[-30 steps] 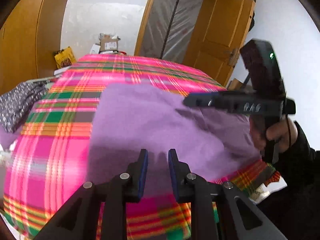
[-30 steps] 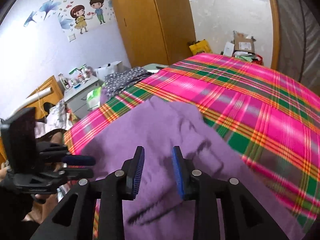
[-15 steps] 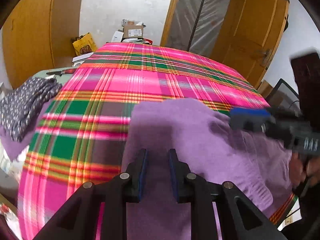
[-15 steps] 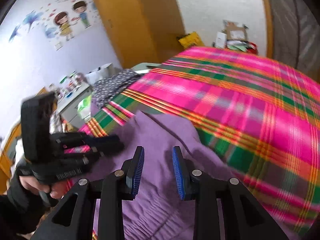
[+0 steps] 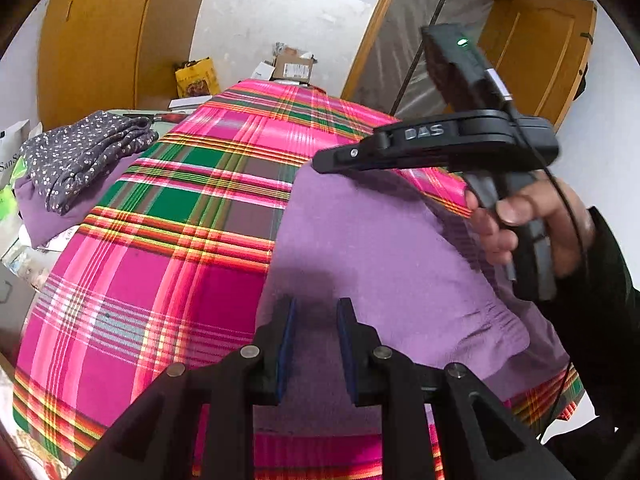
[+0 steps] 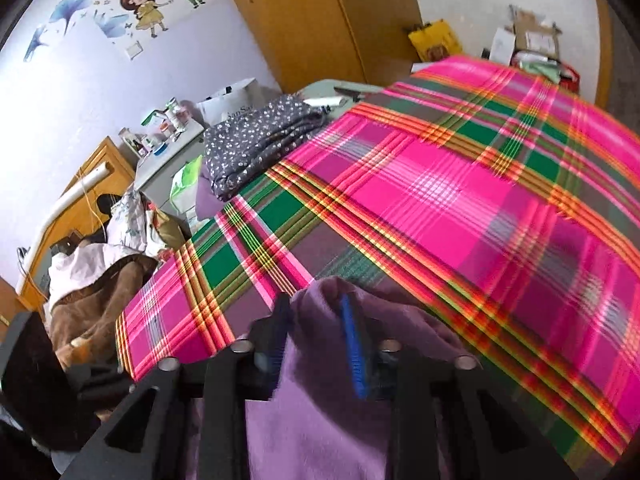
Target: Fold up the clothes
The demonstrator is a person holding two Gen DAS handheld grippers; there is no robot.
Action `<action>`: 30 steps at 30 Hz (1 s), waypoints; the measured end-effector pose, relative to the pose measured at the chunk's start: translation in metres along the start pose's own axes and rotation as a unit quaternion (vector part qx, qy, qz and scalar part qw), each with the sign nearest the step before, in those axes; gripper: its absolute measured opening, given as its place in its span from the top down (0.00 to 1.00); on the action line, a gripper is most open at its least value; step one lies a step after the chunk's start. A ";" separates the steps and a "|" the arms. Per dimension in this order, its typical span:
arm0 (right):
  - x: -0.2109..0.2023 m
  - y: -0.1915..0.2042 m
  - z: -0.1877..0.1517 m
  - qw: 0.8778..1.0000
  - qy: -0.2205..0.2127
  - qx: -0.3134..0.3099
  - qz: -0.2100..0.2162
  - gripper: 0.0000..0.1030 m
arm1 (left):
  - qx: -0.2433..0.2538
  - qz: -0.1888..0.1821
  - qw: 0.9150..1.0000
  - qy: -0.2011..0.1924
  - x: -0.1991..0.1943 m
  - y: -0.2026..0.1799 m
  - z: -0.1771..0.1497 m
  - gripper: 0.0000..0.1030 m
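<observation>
The purple garment (image 5: 372, 248) lies on the plaid-covered bed (image 5: 168, 280), its corner now gathered between the part-open fingers of the right tool (image 6: 316, 340), whereas before that tool hovered clear, while the left tool (image 5: 314, 336) stays part-open, empty, above it.

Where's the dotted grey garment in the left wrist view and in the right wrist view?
Left wrist view: dotted grey garment at the left edge, beside the plaid bedspread.
Right wrist view: upper middle-left, off the bedspread's left side.
Shared landmark: yellow bag at the bed's far end.
</observation>
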State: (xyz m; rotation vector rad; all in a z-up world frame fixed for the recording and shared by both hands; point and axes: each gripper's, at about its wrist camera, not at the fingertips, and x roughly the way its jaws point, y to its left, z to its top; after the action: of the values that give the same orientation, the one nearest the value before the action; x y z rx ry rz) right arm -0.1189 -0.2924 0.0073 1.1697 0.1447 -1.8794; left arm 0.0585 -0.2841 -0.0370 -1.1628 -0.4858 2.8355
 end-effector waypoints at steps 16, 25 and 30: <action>0.002 -0.029 0.004 0.998 -0.010 0.054 0.009 0.94 | -0.004 -0.020 1.000 -0.017 -0.005 0.005 -0.008 0.80; -0.062 -0.019 -0.036 0.997 -0.064 0.018 -0.044 0.91 | 0.006 -0.012 1.000 -0.018 -0.014 -0.001 -0.008 0.80; -0.062 -0.031 -0.073 0.995 -0.039 0.028 -0.085 0.96 | 0.015 -0.015 1.000 -0.017 -0.015 -0.009 -0.006 0.80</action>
State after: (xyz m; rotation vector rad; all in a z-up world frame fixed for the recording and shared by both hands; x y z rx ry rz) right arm -0.0837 -0.1983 0.0042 1.1514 0.1527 -2.0876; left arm 0.0732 -0.2764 -0.0284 -1.0945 -0.4584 2.8307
